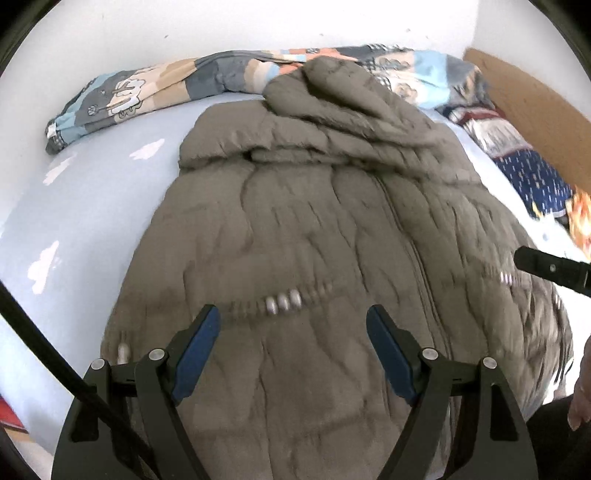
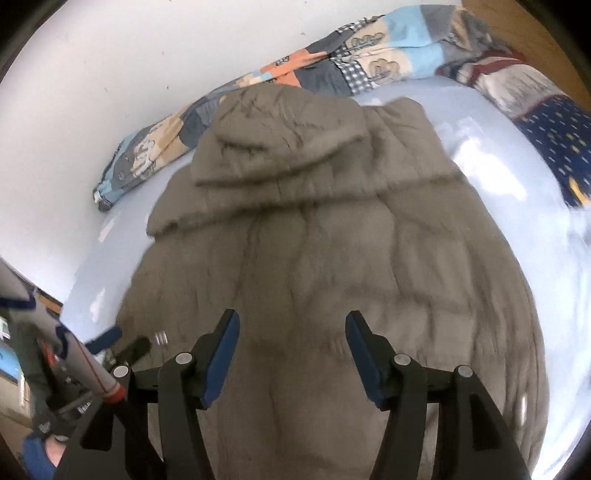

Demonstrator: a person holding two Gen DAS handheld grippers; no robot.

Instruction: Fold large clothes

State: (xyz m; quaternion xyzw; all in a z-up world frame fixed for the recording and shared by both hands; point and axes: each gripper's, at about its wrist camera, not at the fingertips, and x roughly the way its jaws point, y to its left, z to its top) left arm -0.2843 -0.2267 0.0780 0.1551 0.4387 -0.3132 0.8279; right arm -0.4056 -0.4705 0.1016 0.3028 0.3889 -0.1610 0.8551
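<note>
Coat (image 1: 314,229): lies spread on the bed (image 1: 92,206), hood end toward the wall (image 1: 258,22).
Hood (image 2: 280,144): on top of the coat's far end.
Quilt (image 1: 155,88): behind the coat, bunched along the wall, its middle touching the hood.
Pillow (image 1: 532,177): right of the coat, at the bed's edge.
Left gripper (image 1: 293,321): over the coat's near part.
Right gripper (image 2: 291,328): over the coat's near part.

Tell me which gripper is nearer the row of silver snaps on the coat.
Left. The left gripper hovers open just short of the silver snaps on the coat; the right gripper hangs open further along the hem.
</note>
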